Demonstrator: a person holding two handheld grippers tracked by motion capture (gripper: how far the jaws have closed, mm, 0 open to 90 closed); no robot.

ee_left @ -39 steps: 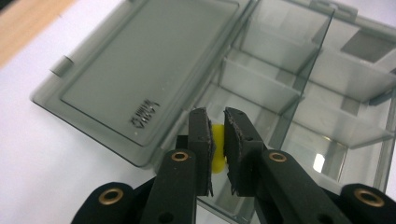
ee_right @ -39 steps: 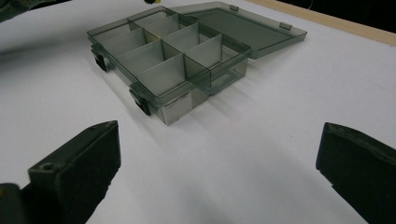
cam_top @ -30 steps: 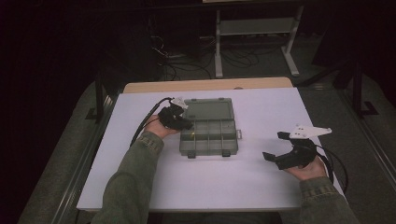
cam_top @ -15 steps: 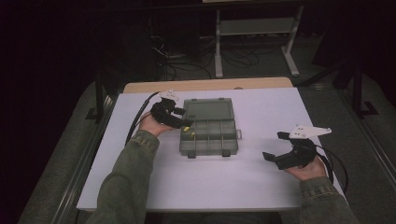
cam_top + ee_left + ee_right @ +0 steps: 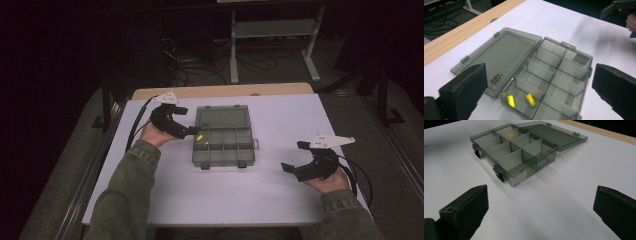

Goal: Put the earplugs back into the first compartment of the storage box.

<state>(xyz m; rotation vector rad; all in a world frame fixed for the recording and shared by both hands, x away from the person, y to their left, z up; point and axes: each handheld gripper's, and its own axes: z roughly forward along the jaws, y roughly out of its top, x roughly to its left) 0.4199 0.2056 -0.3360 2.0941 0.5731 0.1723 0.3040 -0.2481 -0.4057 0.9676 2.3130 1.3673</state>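
Observation:
A smoky clear compartment box point(image 5: 223, 163) lies open mid-table, its lid point(image 5: 222, 119) flat behind it. Two small yellow pieces point(image 5: 510, 101) point(image 5: 530, 100) rest in its near-left corner compartment, one yellow piece point(image 5: 198, 136) visible from above. My left gripper point(image 5: 187, 120) hovers at the box's left side, above that compartment. Its jaws have just been opening and now stand wide, with nothing between them point(image 5: 537, 82). My right gripper point(image 5: 292, 156) is open and empty over bare table to the right of the box point(image 5: 521, 173).
The white tabletop point(image 5: 280, 200) ends in a wooden strip point(image 5: 225, 91) at the far edge. Beyond it are a dark floor with cables and a metal rack point(image 5: 272, 30). The right hand's gripper point(image 5: 616, 7) is seen far off in the left gripper view.
My left gripper has risen and drawn back left from the box's left corner, with its jaws spread apart. A yellow piece now lies uncovered in that compartment. The right gripper has kept still.

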